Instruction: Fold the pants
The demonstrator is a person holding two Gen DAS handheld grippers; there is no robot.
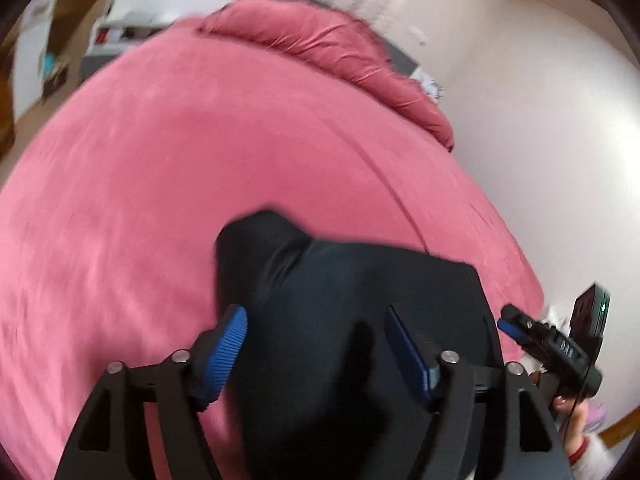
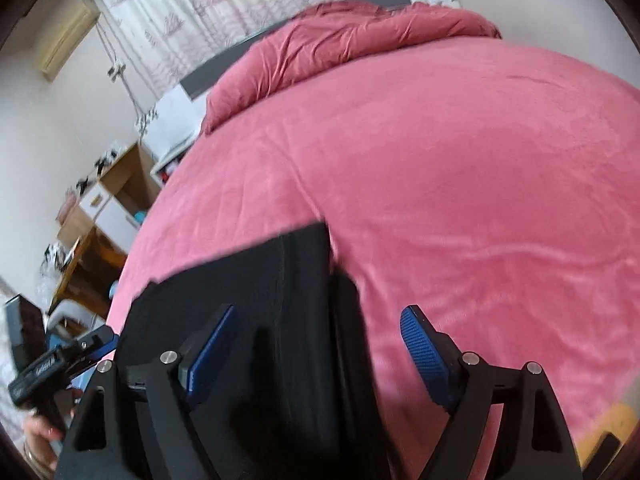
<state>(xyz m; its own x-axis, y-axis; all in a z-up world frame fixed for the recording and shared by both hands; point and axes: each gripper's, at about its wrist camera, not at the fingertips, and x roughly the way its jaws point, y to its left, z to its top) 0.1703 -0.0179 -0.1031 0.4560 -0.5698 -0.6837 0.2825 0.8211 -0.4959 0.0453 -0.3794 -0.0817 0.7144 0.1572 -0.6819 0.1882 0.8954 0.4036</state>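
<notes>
A: What was on the left of the frame in the left wrist view?

B: Mostly the pink bed cover [image 1: 140, 184], which filled the left and middle. Lower, in the centre, lay the black pants [image 1: 352, 300], flat on the cover near the bed's edge, with one bunched corner standing up at the upper left of the cloth.

A: And the left gripper [image 1: 316, 344]?

B: Its blue pads [image 1: 228, 344] were spread wide apart above the pants, holding nothing. At the lower right of that frame the other tool showed beside the cloth's right edge.

A: In the right wrist view?

B: At the lower left the person's hand with the other tool, then the pants in the lower centre with a straight seam running up, then bare pink cover on the right. The right gripper [image 2: 320, 348] was also spread, nothing between the fingers. The picture was blurred, so I could not tell whether the pads touched the cloth.

A: How to do this step well?

B: I think each gripper should pinch one corner of the same edge, taking all layers. Smooth the bunched corner first, then carry both corners together at equal height, so the fold lands square and the edges meet.
</notes>
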